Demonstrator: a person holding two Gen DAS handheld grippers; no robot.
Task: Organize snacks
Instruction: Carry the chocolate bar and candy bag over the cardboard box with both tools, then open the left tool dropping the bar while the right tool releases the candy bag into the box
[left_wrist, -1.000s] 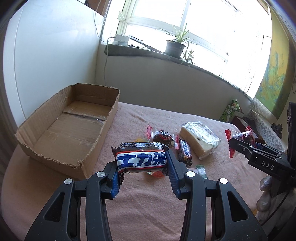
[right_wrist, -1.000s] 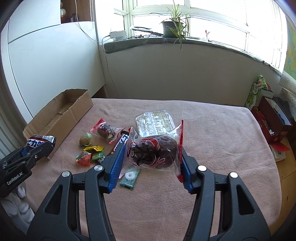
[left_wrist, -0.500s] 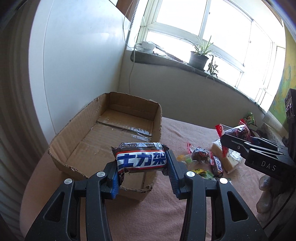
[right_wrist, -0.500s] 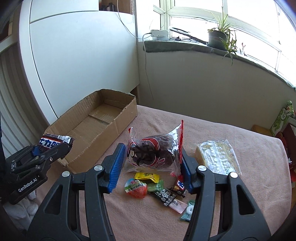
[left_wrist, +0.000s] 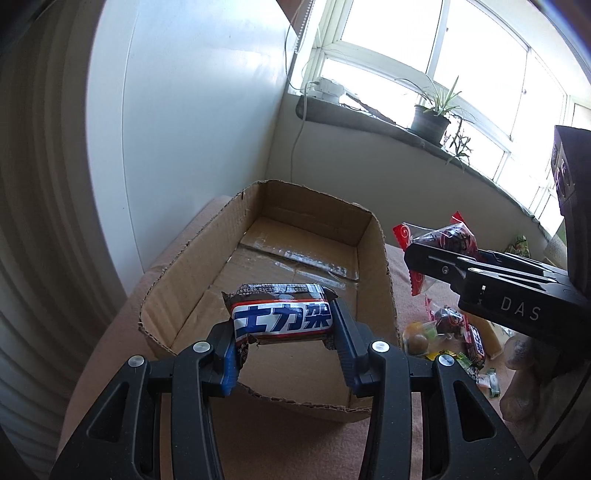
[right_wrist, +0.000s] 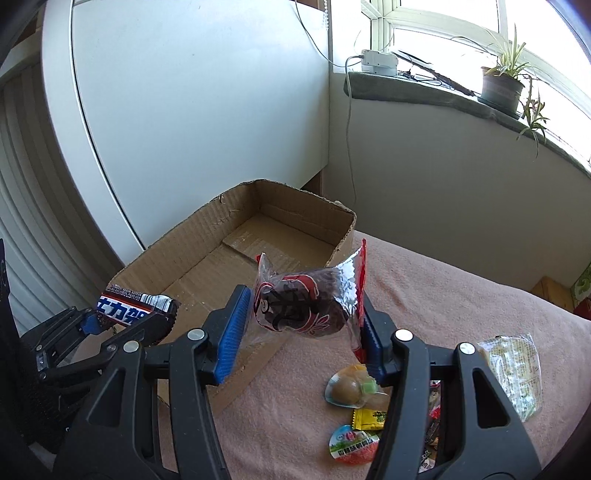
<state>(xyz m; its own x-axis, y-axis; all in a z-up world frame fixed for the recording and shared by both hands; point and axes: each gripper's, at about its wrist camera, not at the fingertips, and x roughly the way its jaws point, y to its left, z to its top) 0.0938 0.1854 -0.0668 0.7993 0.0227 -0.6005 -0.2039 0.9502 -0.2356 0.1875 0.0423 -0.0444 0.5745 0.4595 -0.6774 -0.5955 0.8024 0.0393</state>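
Snacks: two were in the air, one in each hand-held gripper; the rest lay loose on the pink cloth (right_wrist: 461, 302) to the right of the box.

Cardboard box: the open cardboard box (left_wrist: 384, 266) sat at the left end of the cloth, against the white wall, its floor bare. It looked like the place where the snacks were meant to be gathered.

Left gripper: the left gripper (left_wrist: 283, 328) pinched a chocolate bar (left_wrist: 282, 318) by its two short ends, blue pads pressing the wrapper. Held crosswise and level, the bar hung over the near end of the box, probably so that it could fall flat inside.

Right gripper: the right gripper (right_wrist: 301, 317) was clamped on a clear bagged snack (right_wrist: 306, 304) with a dark, round filling, red printing and red edges. Its pads squeezed the crinkled sides of the bag, which sat tilted between them, over the box's long right wall.

Loose pile: a round jelly cup (right_wrist: 349, 387), a yellow sweet (right_wrist: 371, 417), a capsule with a picture lid (right_wrist: 354, 443) and a clear bag of pale food (right_wrist: 513, 369) waited on the cloth.

Uncertain: how high either snack hung above the box floor was hard to judge through the curved lens.

Person: a hand (left_wrist: 524, 373) showed under the right gripper.
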